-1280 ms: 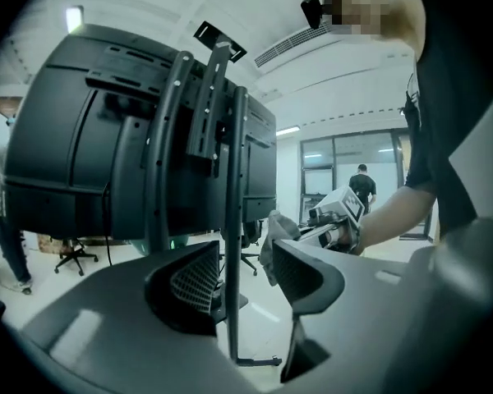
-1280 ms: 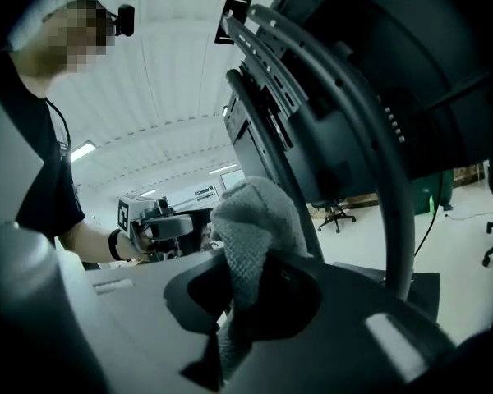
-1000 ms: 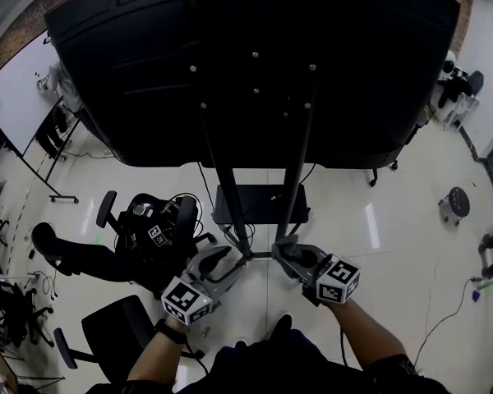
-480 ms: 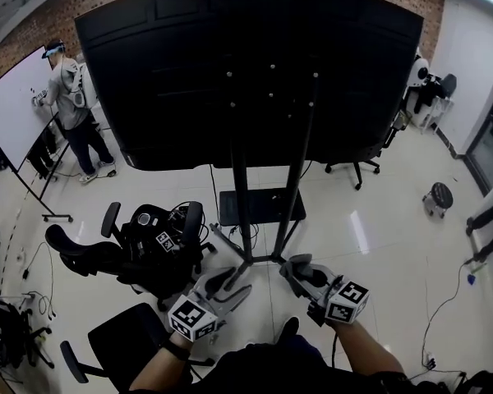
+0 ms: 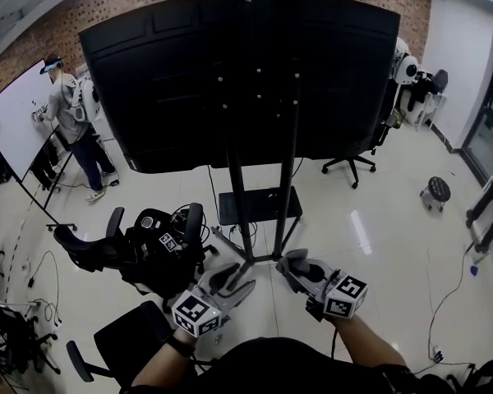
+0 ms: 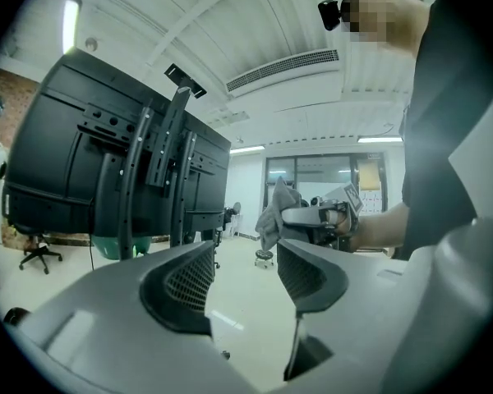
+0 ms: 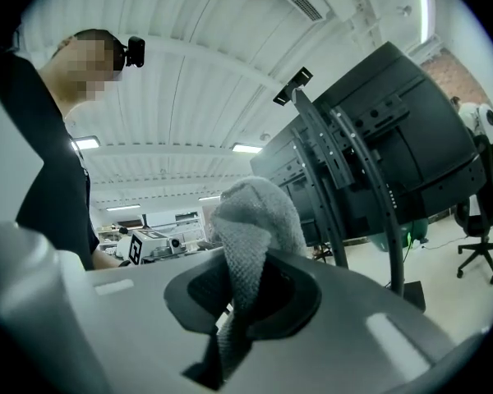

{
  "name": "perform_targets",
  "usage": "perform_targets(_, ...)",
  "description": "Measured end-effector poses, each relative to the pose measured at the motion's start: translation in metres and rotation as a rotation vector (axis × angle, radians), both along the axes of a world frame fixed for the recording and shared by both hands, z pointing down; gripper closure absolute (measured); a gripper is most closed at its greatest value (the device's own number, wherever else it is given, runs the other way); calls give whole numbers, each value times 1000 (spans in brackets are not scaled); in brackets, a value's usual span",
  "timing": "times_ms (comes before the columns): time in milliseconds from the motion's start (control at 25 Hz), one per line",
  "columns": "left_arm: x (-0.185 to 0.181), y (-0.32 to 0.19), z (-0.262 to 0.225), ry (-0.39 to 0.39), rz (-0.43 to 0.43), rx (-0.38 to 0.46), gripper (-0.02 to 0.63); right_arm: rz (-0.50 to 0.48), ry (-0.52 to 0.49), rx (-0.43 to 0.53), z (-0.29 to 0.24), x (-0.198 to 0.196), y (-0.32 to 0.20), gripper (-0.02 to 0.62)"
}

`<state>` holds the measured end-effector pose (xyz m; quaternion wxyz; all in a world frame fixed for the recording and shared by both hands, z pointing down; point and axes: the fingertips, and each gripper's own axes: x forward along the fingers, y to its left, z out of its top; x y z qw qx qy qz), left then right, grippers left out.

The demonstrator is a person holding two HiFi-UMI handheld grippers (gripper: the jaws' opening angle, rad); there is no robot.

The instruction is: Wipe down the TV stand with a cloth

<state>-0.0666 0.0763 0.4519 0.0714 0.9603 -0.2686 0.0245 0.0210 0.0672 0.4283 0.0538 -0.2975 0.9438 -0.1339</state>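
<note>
My right gripper (image 7: 246, 290) is clamped on a grey knitted cloth (image 7: 251, 220), which bunches up above the jaws and hangs down between them. My left gripper (image 6: 246, 277) has its jaws moderately apart, with only pale floor showing in the gap. From the left gripper view the cloth sits off to the right, just beyond the right jaw tip.

Straight ahead of both grippers is the black metal TV stand with two upright poles (image 5: 234, 187). Its poles rise from a foot close in front of the jaw tips, and the large black flat screen (image 5: 189, 72) hangs above, its back towards me. A black rectangular base shelf (image 5: 259, 205) lies between the poles, beyond the grippers. The cloth is not touching the stand.

Compared with a second ago, my head has tipped up. The screen now sits smaller and lower in the head view, and brick wall shows above it. Both grippers have slid lower in the picture, the left one a little further back from the stand's foot. A person at a white board (image 5: 12, 125), far off to the left of my left gripper, has come into sight. The black office chair loaded with gear (image 5: 160, 236) remains beside my left gripper.
</note>
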Motion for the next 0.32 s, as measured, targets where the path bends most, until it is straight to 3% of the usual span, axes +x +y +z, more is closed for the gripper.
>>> perform_targets(320,26,30,-27,-3,-29,14,331,-34,17,5,-8,31,36,566)
